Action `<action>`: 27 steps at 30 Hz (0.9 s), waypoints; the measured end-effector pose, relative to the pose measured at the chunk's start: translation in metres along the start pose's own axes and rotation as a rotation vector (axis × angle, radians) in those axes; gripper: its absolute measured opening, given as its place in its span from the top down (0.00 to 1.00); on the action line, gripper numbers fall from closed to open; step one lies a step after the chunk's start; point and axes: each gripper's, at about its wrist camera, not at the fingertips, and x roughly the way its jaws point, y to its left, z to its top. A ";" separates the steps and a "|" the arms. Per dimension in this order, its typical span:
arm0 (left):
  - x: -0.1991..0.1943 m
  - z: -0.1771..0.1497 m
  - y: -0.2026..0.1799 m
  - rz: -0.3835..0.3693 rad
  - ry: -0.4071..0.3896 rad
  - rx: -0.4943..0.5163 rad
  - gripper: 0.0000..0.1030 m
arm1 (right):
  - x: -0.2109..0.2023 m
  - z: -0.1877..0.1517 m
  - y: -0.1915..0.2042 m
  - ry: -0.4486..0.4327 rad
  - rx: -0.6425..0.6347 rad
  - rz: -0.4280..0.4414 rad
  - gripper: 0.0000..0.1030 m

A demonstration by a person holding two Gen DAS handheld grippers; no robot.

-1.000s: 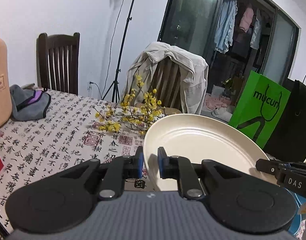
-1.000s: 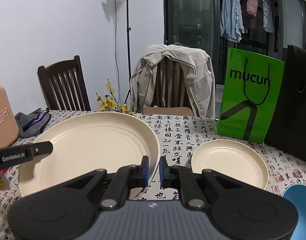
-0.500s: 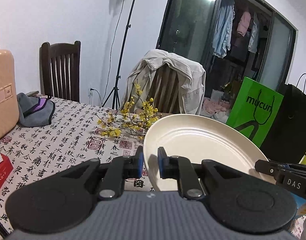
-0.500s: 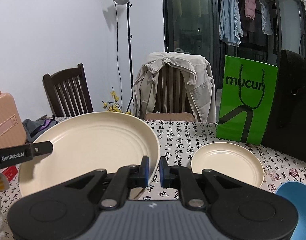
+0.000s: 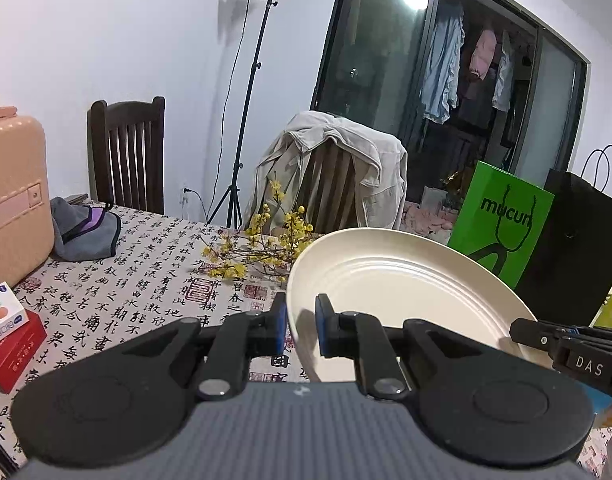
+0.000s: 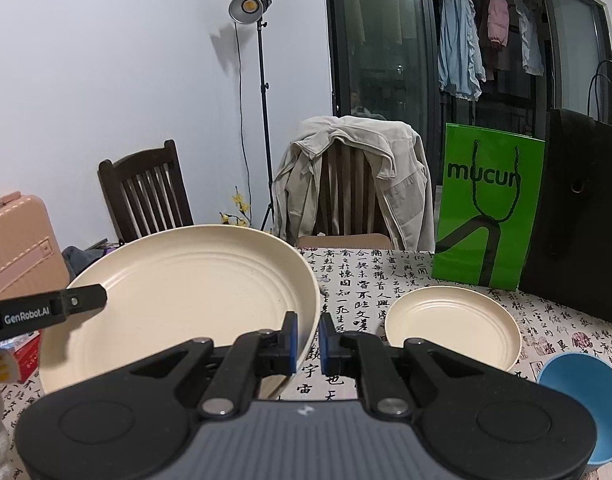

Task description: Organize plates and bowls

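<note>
Table (image 6: pixel 386 280) first, since it's the biggest thing: it's covered in a calligraphy-print cloth, with a green bag (image 6: pixel 488 208) and a black bag (image 6: pixel 578 220) stood along the far right edge and yellow flowers (image 5: pixel 262 248) laid towards the back.

Next down is the big cream plate (image 6: pixel 178 296). It's held up off the table between both tongs, roughly in front of the chair with the jacket (image 6: pixel 354 184) draped over it. The left gripper (image 5: pixel 300 328) is pinched on the plate's left rim and the right gripper (image 6: pixel 306 338) is pinched on its right rim, blue pads pressed against the edge on both sides.

Smaller cream plate (image 6: pixel 452 326) is sat flat on the cloth to the right, near the green bag, and a blue bowl (image 6: pixel 578 400) is seen even closer in at the bottom right.

Best guess is the big plate is being carried somewhere to be stacked. For that to go well, both grips should be kept level with each other so the plate isn't twisted, and it should be lowered flat rather than edge-first. A thin rim pinch can slip, so no jerky moves.

As for which way it points: the plate is round, so no real long axis. The eating side is faced up, and the far rim is tilted up a bit higher than the near rim.
</note>
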 end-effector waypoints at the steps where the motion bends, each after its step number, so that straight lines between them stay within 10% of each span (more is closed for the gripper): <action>1: -0.003 0.000 -0.001 0.000 -0.002 0.001 0.86 | -0.003 -0.001 0.000 -0.002 0.002 0.001 0.90; 27: -0.053 -0.016 -0.026 -0.029 -0.042 0.023 0.86 | -0.057 -0.019 -0.021 -0.053 0.027 0.005 0.90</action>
